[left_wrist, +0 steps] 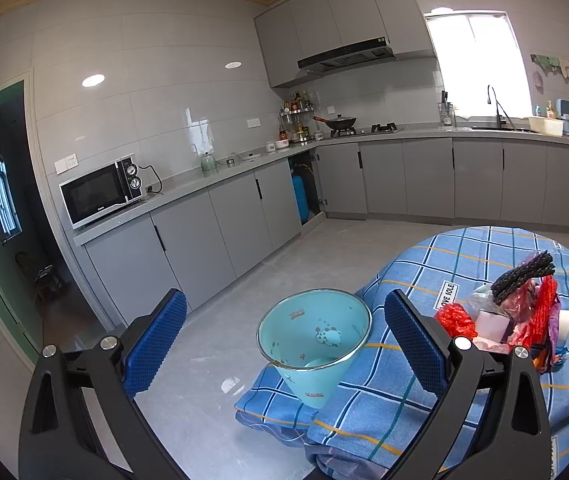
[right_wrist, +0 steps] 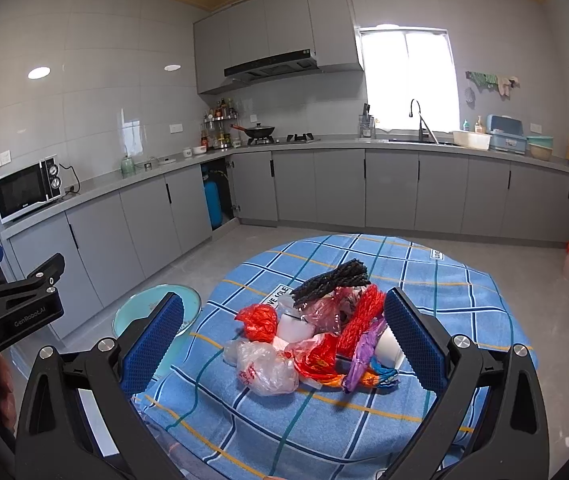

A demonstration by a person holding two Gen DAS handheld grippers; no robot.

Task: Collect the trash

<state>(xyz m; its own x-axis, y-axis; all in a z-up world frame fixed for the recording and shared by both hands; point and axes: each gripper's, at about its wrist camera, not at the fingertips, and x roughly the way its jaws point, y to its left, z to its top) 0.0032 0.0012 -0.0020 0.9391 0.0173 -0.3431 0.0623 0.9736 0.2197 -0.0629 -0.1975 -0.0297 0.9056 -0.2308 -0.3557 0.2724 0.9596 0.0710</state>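
Trash [right_wrist: 316,332], a heap of crumpled bags and wrappers, sits mid-table on the blue checked cloth [right_wrist: 424,280]. At its nine o'clock a turquoise bucket [left_wrist: 314,336] stands at the table's edge, seemingly empty. Left gripper [left_wrist: 284,344] and right gripper [right_wrist: 284,340] hover spread wide, holding nothing; wrappers overlap, hard to separate.

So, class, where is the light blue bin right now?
The light blue bin stands at the table's left edge, left of the trash pile, framed between the left hand-held gripper's open fingers.

round table [right_wrist: 464,300] under blue checked cloth; trash heap [right_wrist: 320,332] mid-table, light-blue bin [left_wrist: 314,340] at left edge.
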